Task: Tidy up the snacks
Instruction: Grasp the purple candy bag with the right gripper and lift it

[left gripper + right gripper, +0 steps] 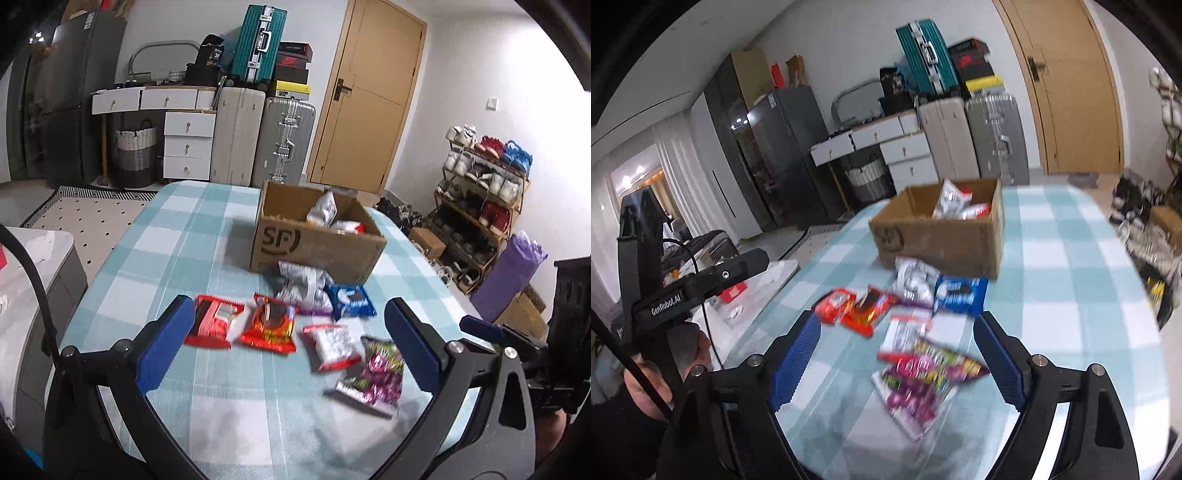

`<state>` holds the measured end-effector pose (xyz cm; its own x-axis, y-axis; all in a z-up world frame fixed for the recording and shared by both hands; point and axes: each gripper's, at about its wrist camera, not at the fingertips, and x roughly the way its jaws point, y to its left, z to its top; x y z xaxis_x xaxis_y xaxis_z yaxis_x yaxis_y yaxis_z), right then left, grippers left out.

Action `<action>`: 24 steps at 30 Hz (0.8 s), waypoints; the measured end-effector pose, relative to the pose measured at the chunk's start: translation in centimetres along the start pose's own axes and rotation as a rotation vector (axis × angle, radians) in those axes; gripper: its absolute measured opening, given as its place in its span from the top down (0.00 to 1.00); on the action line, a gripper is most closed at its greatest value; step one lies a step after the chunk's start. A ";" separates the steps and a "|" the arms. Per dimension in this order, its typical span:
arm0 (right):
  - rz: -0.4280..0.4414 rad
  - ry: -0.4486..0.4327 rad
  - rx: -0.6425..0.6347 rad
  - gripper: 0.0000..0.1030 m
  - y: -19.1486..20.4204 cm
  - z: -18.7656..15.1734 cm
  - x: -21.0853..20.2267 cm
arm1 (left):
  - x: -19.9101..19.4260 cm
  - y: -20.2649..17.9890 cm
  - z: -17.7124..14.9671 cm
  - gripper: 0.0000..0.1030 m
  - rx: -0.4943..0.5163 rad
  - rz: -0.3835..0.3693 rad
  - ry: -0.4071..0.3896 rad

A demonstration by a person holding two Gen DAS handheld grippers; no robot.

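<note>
An open cardboard box point(317, 245) marked SF stands on the checked tablecloth with a few snack packs point(324, 211) inside; it also shows in the right wrist view point(942, 236). In front of it lie loose packs: two red ones point(216, 321) point(271, 325), a silver one point(304, 291), a blue cookie pack point(352, 300), a red-and-white one point(330, 345) and a purple-green one point(376, 376). My left gripper point(291, 345) is open and empty above the packs. My right gripper point(897, 363) is open and empty over the purple-green pack point(923, 384).
The table point(207, 229) has a blue-white checked cloth. A grey cabinet point(33, 295) stands to its left, a shoe rack point(484, 206) and purple bag to its right. Suitcases, drawers and a door line the far wall.
</note>
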<state>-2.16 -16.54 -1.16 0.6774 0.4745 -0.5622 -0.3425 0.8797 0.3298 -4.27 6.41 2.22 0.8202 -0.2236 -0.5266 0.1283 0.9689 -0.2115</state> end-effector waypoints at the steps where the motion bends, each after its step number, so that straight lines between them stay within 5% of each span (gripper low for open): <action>1: -0.005 0.005 -0.001 0.16 -0.1 -0.3 0.2 | 0.3 -0.1 -0.2 0.01 0.005 0.004 0.003; 11: -0.094 0.159 0.063 0.16 -2.9 -3.7 4.7 | 3.0 -0.3 -3.3 0.01 0.056 0.066 0.018; 24: -0.061 0.275 0.100 0.16 -4.7 -3.4 9.8 | 5.1 1.3 -4.6 0.01 -0.040 -0.004 0.068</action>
<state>3.87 -15.91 -10.80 0.4881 0.4237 -0.7630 -0.2318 0.9058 0.3547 -2.49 5.99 -4.56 0.7796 -0.2358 -0.5802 0.1084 0.9632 -0.2459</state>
